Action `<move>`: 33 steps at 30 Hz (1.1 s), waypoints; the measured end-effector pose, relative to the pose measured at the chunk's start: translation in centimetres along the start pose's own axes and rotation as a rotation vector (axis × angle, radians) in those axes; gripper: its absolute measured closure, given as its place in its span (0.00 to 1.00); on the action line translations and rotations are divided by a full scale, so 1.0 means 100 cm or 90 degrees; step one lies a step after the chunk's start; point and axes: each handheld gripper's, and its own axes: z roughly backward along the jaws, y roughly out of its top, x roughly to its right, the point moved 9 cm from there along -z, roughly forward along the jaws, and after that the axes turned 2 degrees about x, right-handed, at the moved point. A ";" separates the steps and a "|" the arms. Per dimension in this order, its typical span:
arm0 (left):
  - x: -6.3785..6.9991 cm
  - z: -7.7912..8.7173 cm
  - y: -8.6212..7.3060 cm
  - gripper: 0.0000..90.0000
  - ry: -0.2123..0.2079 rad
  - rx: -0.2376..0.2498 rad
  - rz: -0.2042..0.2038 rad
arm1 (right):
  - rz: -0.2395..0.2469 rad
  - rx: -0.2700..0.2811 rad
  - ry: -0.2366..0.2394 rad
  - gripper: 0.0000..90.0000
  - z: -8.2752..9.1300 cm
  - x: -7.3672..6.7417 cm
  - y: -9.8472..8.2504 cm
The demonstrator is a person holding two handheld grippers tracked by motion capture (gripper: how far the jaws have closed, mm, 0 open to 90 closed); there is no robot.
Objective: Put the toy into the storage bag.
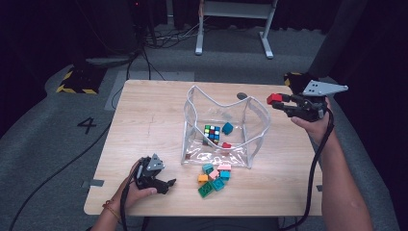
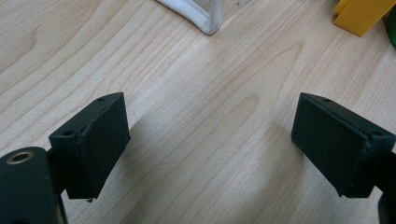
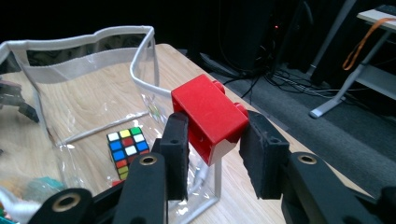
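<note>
- Overhead, the right gripper (image 1: 278,102) clamps a red brick (image 1: 274,98) beside the clear bag's (image 1: 195,98) rim; the left gripper (image 1: 166,184) rests on the table (image 1: 144,110).
- Left gripper view: jaws spread, nothing between.
- Right gripper view: red brick (image 3: 210,116) pinched above the bag (image 3: 140,65), cube (image 3: 127,150) inside.

Red block (image 3: 208,116), studded plastic brick, tilted w/ studs turned sideways, is held above the table beside the right rim of the clear pouch (image 1: 193,103). Pouch: transparent, white-edged, stood open at table centre, cube and blocks seen inside.
</note>
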 end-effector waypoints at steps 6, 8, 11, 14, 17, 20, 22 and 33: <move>0.000 0.000 0.000 0.13 0.000 0.000 -0.003 | 0.007 -0.014 0.035 0.71 -0.013 -0.012 0.008; 0.000 0.000 0.000 0.13 0.000 -0.001 -0.004 | 0.012 -0.022 0.047 0.71 -0.018 -0.016 0.009; -0.001 0.000 0.000 0.13 0.000 -0.002 -0.005 | 0.017 -0.028 0.063 0.71 -0.026 -0.023 0.010; 0.000 0.000 0.000 0.13 0.000 -0.001 -0.004 | 0.019 -0.034 0.080 0.70 -0.035 -0.031 0.010; 0.000 0.000 0.000 0.13 0.000 -0.001 -0.004 | 0.039 -0.029 0.100 0.70 -0.045 -0.036 0.012; 0.000 0.000 0.000 0.13 0.000 -0.001 -0.004 | 0.040 -0.037 0.110 0.70 -0.055 -0.039 0.013; 0.000 0.000 0.000 0.13 0.000 -0.001 -0.004 | 0.039 -0.046 0.115 0.71 -0.060 -0.042 0.014; 0.000 0.000 0.000 0.13 -0.001 0.000 -0.004 | 0.084 -0.102 0.138 0.70 -0.086 -0.057 0.023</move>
